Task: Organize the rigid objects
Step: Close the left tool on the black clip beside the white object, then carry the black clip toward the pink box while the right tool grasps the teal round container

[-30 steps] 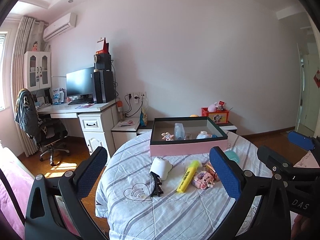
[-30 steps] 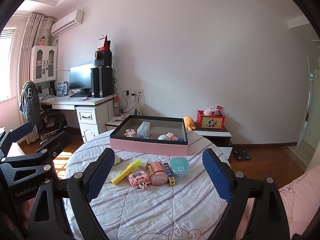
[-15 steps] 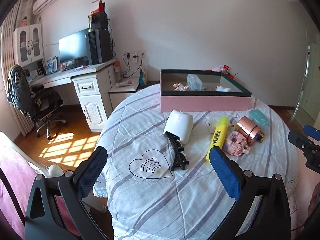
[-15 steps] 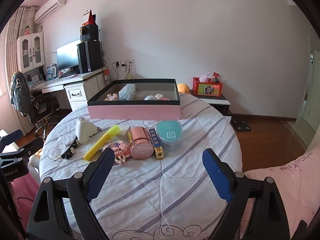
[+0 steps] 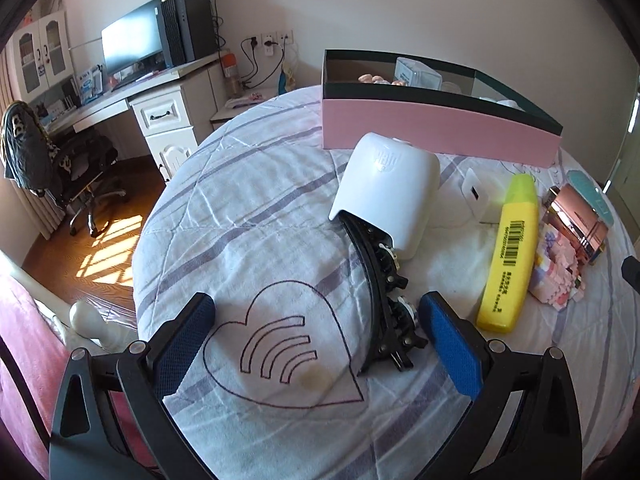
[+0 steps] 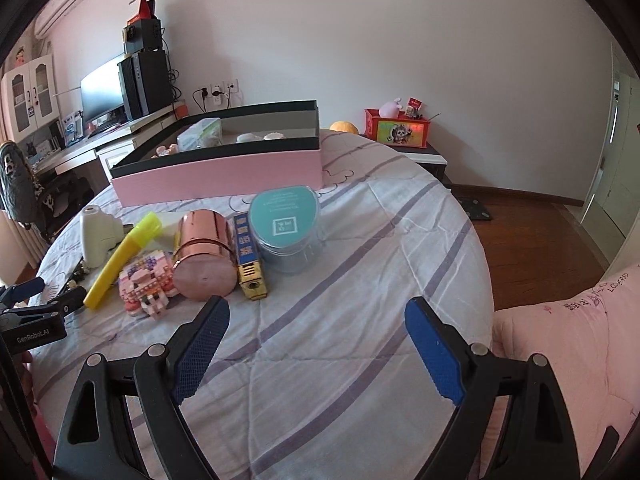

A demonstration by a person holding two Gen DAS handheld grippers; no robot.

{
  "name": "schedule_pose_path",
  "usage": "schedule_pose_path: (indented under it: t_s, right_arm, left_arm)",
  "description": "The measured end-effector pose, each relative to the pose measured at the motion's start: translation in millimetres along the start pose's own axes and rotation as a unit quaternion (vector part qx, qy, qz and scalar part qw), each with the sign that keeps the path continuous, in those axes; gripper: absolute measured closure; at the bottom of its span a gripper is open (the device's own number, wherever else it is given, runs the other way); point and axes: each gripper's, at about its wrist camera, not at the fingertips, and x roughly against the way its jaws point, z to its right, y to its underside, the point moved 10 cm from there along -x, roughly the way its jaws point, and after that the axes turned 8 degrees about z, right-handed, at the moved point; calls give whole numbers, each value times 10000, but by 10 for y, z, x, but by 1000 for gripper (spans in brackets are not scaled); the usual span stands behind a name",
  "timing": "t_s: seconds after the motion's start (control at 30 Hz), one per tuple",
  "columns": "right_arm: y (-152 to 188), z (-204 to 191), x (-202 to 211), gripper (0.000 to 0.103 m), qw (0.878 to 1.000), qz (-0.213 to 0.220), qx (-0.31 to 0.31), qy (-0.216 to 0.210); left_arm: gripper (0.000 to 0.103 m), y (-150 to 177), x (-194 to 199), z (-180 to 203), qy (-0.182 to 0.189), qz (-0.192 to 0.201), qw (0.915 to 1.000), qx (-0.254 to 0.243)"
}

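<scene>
Right now the round table (image 6: 360,248) with its striped cloth has toys spread in front of a pink box (image 6: 224,172). A white cap-shaped thing (image 5: 386,192) lies on its side over one end of a black hair clip (image 5: 386,300). Next to them lie a yellow marker (image 5: 510,248), a pink block toy (image 6: 146,280), a shiny rose-gold can (image 6: 204,254), a small blue and gold box (image 6: 248,258) and a teal-lidded jar (image 6: 286,236). A second ago both tools were up high and the wall filled the view; now they are lower and nearer. The left gripper (image 5: 316,336) is wide apart and holds nothing, its right finger just beside the clip. The right gripper (image 6: 316,344) is wide apart too, over bare cloth.
</scene>
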Motion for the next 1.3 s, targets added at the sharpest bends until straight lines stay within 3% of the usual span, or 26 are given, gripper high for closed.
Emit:
schedule_pose_path:
  t_s: [0.03,0.1,0.17,0.2,0.23,0.33,0.5,0.63,0.7,0.8,1.1,1.3]
  right_arm:
    - [12,39,-30,12,10000,-27,-10,2]
    - [-16,92,-112,12,9999,-71,-9,77]
    - [-88,110,-193,12,9999,-51,-5,93]
    - [-124,109,-247,12,9999,-77,10,87]
    - [-160,91,-305,12,9999,-108,43,49]
    - [-241,12,-500,12,9996,-241,171,-42]
    - [-371,-89,-716,12,9986,-381,319,-175]
    - [-387,-140,-883,14,9957,-648,86,-652]
    - [-390,-148,-949,30,9926,-733,-164,-951]
    - [-385,-146,-971,39,9901,-768,-327,-1129]
    - [-380,-58,-672,42,9963,-383,-167,-757]
    - [-537,-232,-172,42,9953,176,-122,-941]
  left_arm:
    - [0,-15,-25,-1,12,-41,10000,-14]
    - [10,-59,-62,4,50,-13,10000,-66]
    - [45,-93,-39,23,117,110,9998,-141]
    - [54,-108,-10,29,146,193,9996,-172]
    - [72,-109,20,38,223,216,9994,-169]
    - [81,-97,80,42,279,261,9991,-201]
    - [83,-82,148,45,505,260,9983,-116]
    - [84,-62,203,30,681,266,9973,27]
    - [84,-50,247,25,779,269,9965,100]
    - [84,-63,321,26,794,322,9963,101]
    - [83,-182,602,45,885,571,9944,120]
    - [83,-354,930,124,905,930,9915,47]
